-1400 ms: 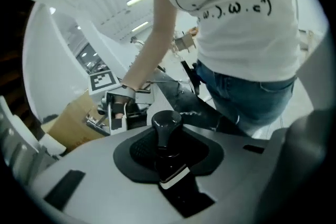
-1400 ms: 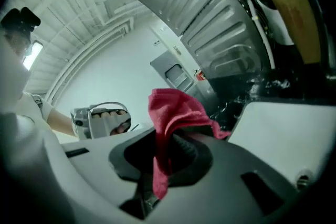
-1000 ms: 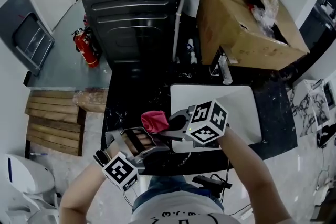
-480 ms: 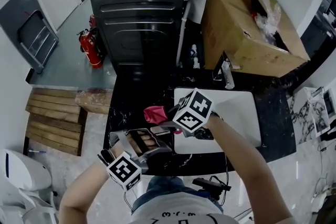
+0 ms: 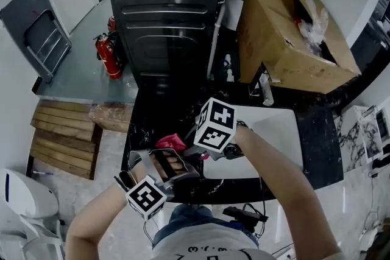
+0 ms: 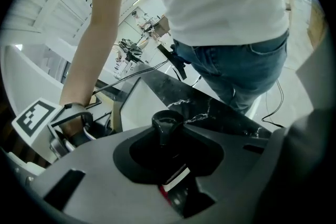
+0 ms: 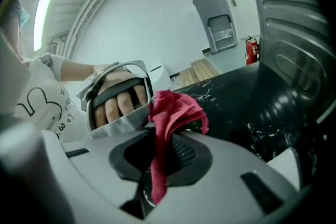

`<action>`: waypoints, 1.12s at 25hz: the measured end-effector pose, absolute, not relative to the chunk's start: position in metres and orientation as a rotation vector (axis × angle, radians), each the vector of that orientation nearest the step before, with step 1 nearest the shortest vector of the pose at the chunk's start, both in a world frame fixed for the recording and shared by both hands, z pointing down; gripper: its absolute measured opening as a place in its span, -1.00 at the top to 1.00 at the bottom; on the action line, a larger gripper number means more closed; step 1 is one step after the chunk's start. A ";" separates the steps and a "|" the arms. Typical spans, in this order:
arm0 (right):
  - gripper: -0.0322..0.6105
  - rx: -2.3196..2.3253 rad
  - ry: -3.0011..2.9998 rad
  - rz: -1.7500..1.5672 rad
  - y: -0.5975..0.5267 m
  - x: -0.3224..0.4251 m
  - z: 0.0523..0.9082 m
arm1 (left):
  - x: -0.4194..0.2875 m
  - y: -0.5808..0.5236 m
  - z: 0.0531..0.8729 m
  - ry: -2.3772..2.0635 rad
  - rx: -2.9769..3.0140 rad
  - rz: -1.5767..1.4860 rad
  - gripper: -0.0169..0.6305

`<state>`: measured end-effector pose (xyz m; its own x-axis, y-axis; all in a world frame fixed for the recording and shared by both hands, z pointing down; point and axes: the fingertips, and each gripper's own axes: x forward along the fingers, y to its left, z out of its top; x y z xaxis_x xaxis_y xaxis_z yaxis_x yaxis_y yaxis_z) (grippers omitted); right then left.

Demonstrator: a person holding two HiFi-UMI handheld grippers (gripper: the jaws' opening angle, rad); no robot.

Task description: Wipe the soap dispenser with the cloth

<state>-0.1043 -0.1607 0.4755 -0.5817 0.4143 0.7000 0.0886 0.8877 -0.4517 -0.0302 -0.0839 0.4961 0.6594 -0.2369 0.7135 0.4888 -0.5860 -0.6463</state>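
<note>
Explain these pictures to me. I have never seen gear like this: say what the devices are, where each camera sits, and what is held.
No robot here: a person holds a two-jaw gripper in each hand; the marker cubes belong to the grippers. The head view comes from a camera on the person's head, looking steeply down. The two gripper views come from cameras riding on each gripper, looking along its jaws. The left gripper is closed on a dark soap dispenser, whose pump head stands up between the jaws. The right gripper pinches a red cloth, close beside the left one. Below lies a black marbled counter with a white basin set in it; a cardboard box stands behind.
</note>
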 end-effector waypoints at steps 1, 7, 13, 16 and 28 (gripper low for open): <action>0.73 -0.379 -2.162 0.498 -0.161 -0.107 0.476 | -0.032 -0.083 0.498 -0.211 -1.946 -1.014 0.62; 0.73 -0.284 -2.164 0.432 -0.176 -0.127 0.493 | -0.029 -0.080 0.504 -0.227 -1.943 -1.027 0.62; 0.73 0.019 -2.204 0.432 -0.225 -0.118 0.515 | -0.029 -0.086 0.493 -0.117 -2.043 -0.981 0.62; 0.73 0.218 -2.353 0.609 -0.255 -0.099 0.505 | -0.031 -0.100 0.478 0.027 -2.245 -0.889 0.62; 0.73 0.601 -2.764 0.745 -0.235 -0.030 0.483 | -0.060 -0.169 0.355 0.709 -3.024 -0.067 0.63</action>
